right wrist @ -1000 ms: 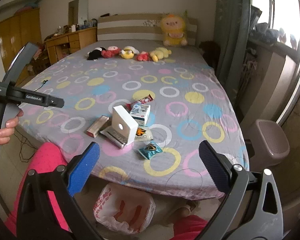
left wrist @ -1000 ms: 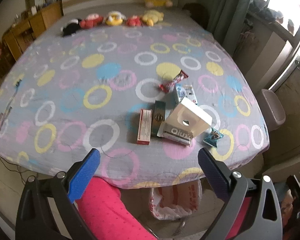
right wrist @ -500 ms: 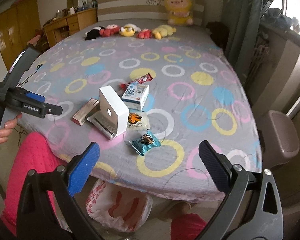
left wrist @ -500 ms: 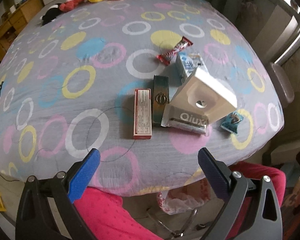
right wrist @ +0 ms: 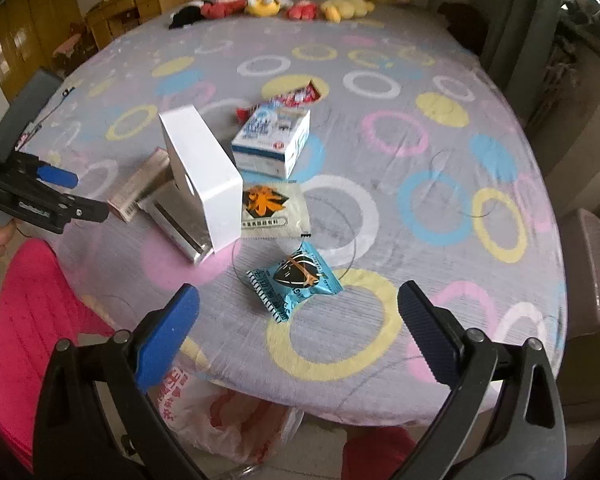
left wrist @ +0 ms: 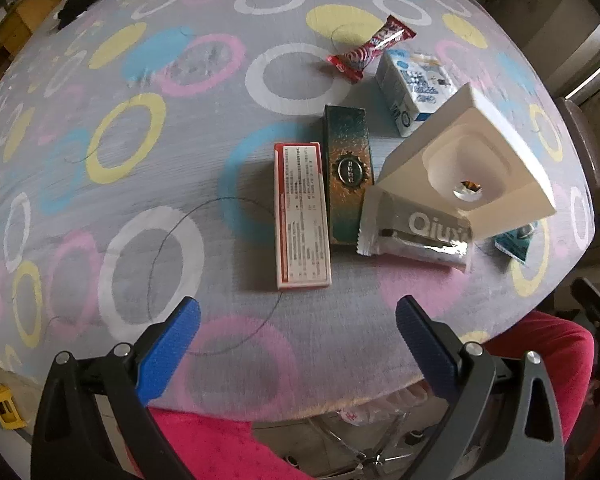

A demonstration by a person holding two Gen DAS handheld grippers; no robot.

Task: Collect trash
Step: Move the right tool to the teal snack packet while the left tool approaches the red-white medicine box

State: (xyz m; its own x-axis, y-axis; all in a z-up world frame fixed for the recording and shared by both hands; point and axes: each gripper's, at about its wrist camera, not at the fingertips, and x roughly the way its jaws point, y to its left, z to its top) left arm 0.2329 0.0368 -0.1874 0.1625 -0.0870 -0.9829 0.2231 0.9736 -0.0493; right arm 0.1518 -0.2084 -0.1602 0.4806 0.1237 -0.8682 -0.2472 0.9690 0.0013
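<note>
Trash lies in a cluster on the ring-patterned bed sheet (left wrist: 100, 208). My left gripper (left wrist: 298, 320) hangs open just short of a red-and-white flat box (left wrist: 302, 216). Beside that box lie a dark green box (left wrist: 347, 172), a silver wrapper (left wrist: 414, 236) and a tilted white carton (left wrist: 468, 160), with a blue-white box (left wrist: 414, 88) and red candy wrapper (left wrist: 370, 50) farther off. My right gripper (right wrist: 298, 316) is open, just short of a blue snack packet (right wrist: 294, 280). A white sachet with an orange mark (right wrist: 274, 210) lies beyond the packet.
A white and red plastic bag (right wrist: 216, 412) hangs open below the bed's near edge. Pink-trousered legs (right wrist: 36, 316) stand at the left. A brown bin (right wrist: 596, 272) sits at the right of the bed. Plush toys (right wrist: 268, 6) line the far end.
Both grippers have moved forward and down toward the trash; the items now look much larger. The jaws stay open and nothing on the bed has shifted.
</note>
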